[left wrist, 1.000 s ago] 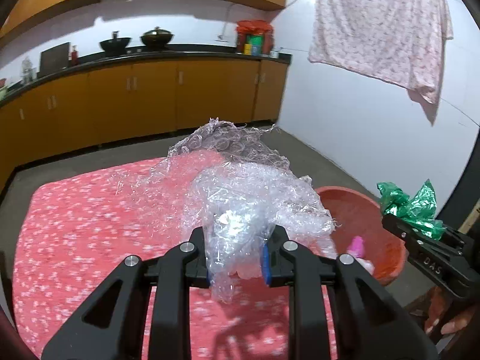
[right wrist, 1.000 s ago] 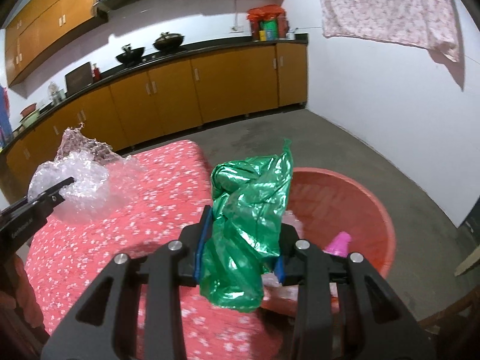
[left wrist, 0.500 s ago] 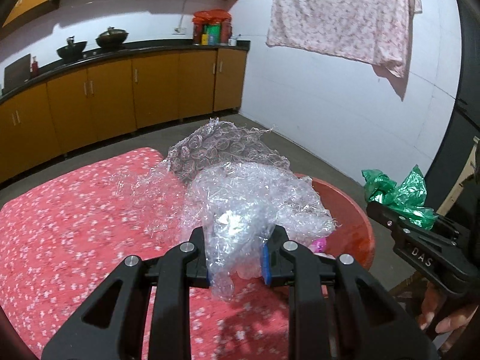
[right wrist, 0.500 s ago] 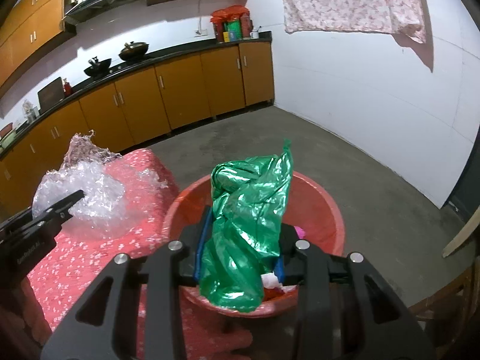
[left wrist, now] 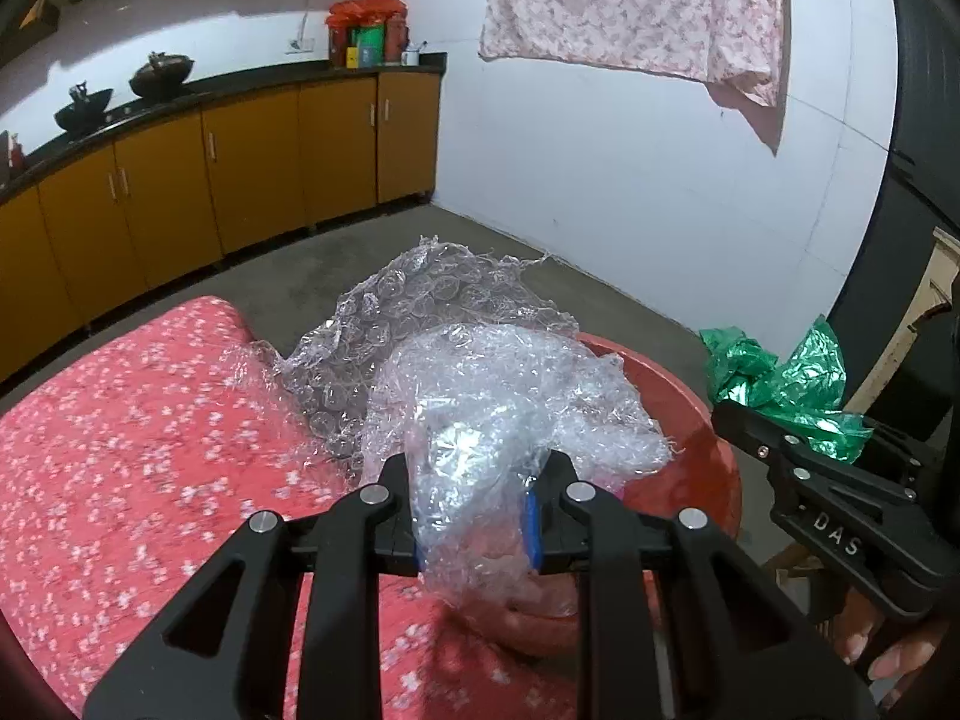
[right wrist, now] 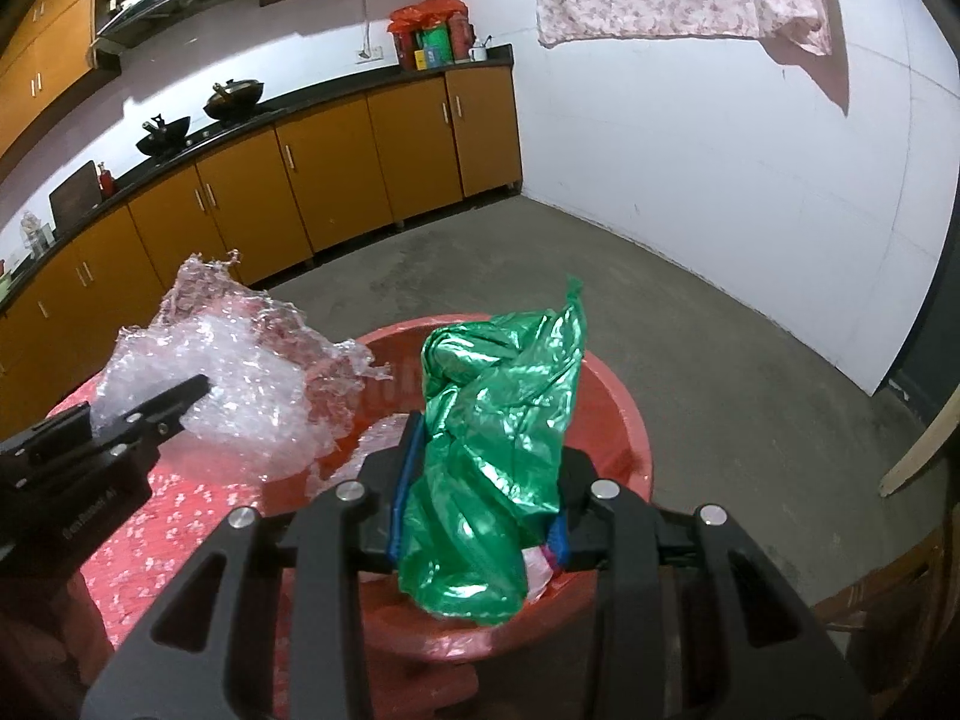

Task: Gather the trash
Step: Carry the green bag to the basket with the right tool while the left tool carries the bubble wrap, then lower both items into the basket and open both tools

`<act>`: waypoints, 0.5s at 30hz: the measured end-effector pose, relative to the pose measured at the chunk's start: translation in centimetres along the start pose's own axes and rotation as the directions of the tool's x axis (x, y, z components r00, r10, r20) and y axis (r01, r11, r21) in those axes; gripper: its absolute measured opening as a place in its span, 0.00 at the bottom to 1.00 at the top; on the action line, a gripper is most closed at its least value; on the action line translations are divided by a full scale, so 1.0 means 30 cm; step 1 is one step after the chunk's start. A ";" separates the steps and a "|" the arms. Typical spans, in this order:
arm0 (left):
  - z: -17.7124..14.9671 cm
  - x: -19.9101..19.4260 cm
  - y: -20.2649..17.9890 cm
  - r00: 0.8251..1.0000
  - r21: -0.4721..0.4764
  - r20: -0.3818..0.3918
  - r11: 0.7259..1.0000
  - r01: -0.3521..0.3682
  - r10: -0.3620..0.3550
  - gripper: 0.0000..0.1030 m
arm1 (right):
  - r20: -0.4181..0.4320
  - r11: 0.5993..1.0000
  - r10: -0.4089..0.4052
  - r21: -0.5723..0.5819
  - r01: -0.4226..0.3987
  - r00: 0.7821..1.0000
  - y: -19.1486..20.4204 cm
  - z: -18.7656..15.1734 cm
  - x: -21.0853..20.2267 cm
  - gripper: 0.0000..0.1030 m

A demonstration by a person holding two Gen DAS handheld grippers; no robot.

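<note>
My left gripper (left wrist: 477, 519) is shut on a crumpled wad of clear bubble wrap (left wrist: 480, 396) and holds it over the near rim of a red plastic tub (left wrist: 690, 414). My right gripper (right wrist: 480, 510) is shut on a shiny green plastic bag (right wrist: 498, 438) and holds it above the same red tub (right wrist: 618, 414). In the right wrist view the bubble wrap (right wrist: 240, 390) and left gripper (right wrist: 156, 414) hang at the tub's left edge. In the left wrist view the green bag (left wrist: 780, 384) and right gripper (left wrist: 780, 444) are at the right. Some trash lies in the tub, mostly hidden.
A table with a red flowered cloth (left wrist: 138, 450) lies left of the tub. Orange kitchen cabinets (right wrist: 336, 162) with pots on the counter line the far wall. A pink cloth (left wrist: 636, 6) hangs on the white wall. Bare concrete floor (right wrist: 690, 312) lies beyond the tub.
Both grippers have swung right, from over the table to over the red tub, each still holding its load. The tub is now closer and under the green bag.
</note>
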State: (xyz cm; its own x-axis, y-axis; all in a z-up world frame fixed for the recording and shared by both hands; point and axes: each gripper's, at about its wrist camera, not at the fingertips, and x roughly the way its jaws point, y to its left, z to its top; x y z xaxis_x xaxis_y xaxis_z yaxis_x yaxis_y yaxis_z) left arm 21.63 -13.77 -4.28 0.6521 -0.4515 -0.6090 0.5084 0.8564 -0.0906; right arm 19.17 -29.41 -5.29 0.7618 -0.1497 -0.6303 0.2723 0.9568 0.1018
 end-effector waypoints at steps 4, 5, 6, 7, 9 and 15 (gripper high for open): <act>0.003 0.047 -0.015 1.000 -0.002 -0.019 1.000 0.016 -0.016 0.22 | -0.002 1.000 -0.001 0.007 0.001 1.000 -0.009 0.003 0.030 0.33; 0.004 0.056 -0.016 1.000 -0.005 -0.022 1.000 0.021 -0.021 0.22 | -0.002 1.000 -0.001 0.009 0.001 1.000 -0.009 0.003 0.035 0.33; 0.011 0.068 -0.022 0.999 -0.007 -0.025 1.000 0.024 -0.024 0.22 | -0.003 1.000 -0.002 0.012 0.002 1.000 -0.011 0.002 0.042 0.33; 0.010 0.073 -0.019 0.999 -0.007 -0.027 1.000 0.027 -0.028 0.22 | -0.005 1.000 -0.002 0.016 0.002 1.000 -0.015 0.002 0.051 0.33; 0.010 0.082 -0.018 0.999 -0.004 -0.028 0.999 0.033 -0.033 0.22 | -0.005 1.000 -0.002 0.021 0.002 1.000 -0.020 -0.005 0.060 0.33; 0.025 0.112 -0.035 0.999 -0.002 -0.034 0.999 0.038 -0.038 0.23 | -0.002 0.999 0.006 0.034 -0.006 1.000 -0.023 -0.017 0.075 0.35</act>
State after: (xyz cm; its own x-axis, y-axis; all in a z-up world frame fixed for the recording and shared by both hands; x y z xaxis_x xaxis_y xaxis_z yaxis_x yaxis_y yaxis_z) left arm 23.72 -16.37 -5.64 0.6126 -0.4752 -0.6316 0.5320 0.8389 -0.1151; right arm 20.40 -30.27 -7.17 0.7620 -0.1435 -0.6315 0.2880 0.9485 0.1319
